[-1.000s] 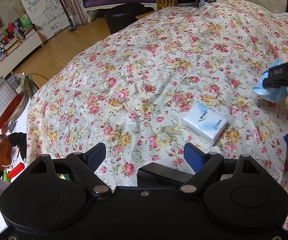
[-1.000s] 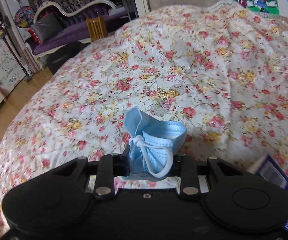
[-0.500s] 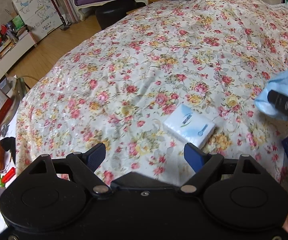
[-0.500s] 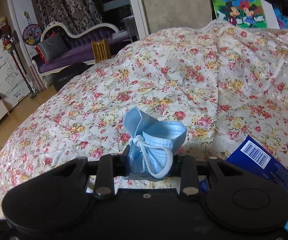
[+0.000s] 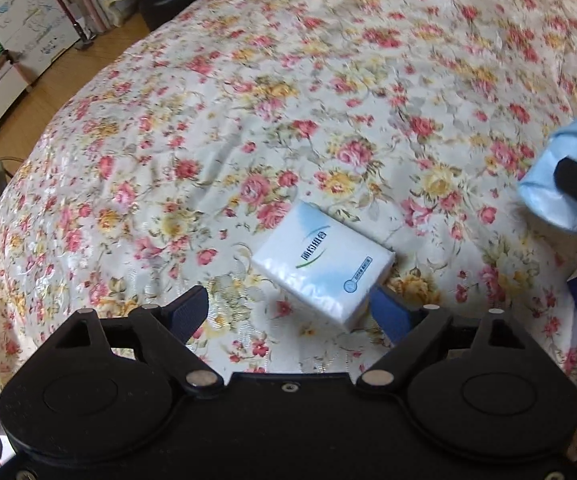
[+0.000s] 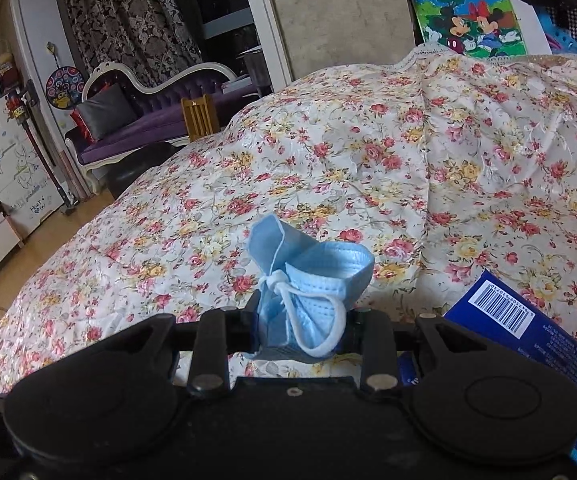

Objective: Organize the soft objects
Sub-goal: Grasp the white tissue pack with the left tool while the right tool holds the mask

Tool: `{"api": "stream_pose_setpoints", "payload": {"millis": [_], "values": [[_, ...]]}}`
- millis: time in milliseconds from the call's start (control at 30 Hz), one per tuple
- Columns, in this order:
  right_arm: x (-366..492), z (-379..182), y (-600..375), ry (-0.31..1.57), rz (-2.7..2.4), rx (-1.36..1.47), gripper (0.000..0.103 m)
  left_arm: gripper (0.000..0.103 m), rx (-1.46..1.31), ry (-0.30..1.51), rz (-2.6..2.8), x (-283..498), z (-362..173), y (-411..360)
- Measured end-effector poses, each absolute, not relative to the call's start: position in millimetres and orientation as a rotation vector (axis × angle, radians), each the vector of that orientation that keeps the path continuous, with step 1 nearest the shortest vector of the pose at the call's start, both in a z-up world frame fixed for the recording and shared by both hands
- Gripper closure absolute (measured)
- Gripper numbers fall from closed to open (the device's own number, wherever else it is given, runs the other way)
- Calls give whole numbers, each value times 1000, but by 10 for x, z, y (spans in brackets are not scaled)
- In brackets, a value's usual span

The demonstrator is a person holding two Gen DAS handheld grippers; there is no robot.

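Left gripper (image 5: 288, 308) jaws apart, just opened wider, tissue pack (image 5: 322, 266) at twelve o'clock unpressed; right gripper (image 6: 302, 320) jaws clamp the blue mask (image 6: 308, 276)

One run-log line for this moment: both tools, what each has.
left tool: open, just widening, empty, over tissue pack | right tool: shut on blue face mask | surface: floral bedspread

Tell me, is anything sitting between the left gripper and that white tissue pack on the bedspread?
Nothing visible. The left gripper, open, hangs just short of the tissue pack, with only bare floral bedspread between. The right gripper, shut on the blue face mask, is off to the side.
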State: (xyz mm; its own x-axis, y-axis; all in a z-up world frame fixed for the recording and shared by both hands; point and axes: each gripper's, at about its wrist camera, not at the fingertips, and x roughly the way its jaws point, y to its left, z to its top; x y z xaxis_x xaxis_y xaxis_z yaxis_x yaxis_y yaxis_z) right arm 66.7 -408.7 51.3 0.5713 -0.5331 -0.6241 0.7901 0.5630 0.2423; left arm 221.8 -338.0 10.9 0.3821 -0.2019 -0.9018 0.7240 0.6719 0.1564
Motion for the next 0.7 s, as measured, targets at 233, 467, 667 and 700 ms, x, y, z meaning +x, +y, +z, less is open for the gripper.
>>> {"api": "stream_pose_setpoints", "payload": {"millis": [233,467,667,700], "values": [[655,480,-4114,532,-820,561,73,16,656,1033,-649,2259,-37,-3559],[672,438,-4129,542,-819,564,73,16,694,1057,-667,2277,-155,-3717],[674,416,-4153,550,-814,580,73,29,684,1035,-704,2240,-135,-3745],[674,415,-4154,550,-814,581,73,31,672,1035,-707,2237,-127,-3740]]}}
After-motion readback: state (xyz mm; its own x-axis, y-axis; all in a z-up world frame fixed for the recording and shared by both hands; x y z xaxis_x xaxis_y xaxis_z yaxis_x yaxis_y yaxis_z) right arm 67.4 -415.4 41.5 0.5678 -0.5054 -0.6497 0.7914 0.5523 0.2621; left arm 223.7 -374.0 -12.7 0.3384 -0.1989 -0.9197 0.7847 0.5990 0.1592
